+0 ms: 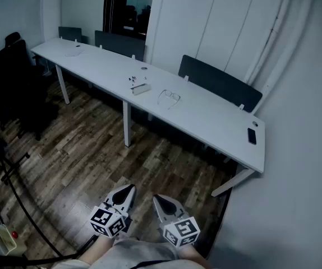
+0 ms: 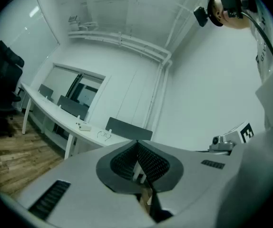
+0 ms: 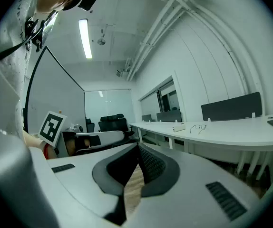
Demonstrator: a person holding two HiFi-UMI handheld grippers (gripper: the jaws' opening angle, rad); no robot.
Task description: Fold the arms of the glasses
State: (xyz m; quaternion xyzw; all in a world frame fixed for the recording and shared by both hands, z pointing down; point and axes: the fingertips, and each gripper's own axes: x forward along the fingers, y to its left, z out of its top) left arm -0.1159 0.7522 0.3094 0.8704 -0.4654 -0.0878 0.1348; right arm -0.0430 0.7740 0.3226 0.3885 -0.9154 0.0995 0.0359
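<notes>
The glasses (image 1: 169, 97) lie on the long white table (image 1: 217, 122), arms spread, about midway along its length and well apart from both grippers. Just to their left in the head view sits a small white box (image 1: 141, 88), and beside that a few small bits (image 1: 133, 79) too tiny to identify, possibly screws or caps. A dark phone (image 1: 252, 135) lies flat near the table's right end. Dark screens (image 1: 220, 83) stand along the table's far edge, and black office chairs (image 1: 9, 66) crowd the left side of the wooden floor (image 1: 93, 156).

The left gripper (image 1: 128, 188) and the right gripper (image 1: 158, 198) are held low, side by side over the floor and short of the table. In the left gripper view the jaws of the left gripper (image 2: 137, 144) meet at the tips with nothing between them, and the glasses (image 2: 104, 135) show far off on the table. In the right gripper view the right gripper (image 3: 137, 146) is likewise closed and empty, with the glasses (image 3: 198, 128) distant on the tabletop.

The only print that can be made out is the black-and-white square pattern on each marker cube (image 1: 107, 222).
</notes>
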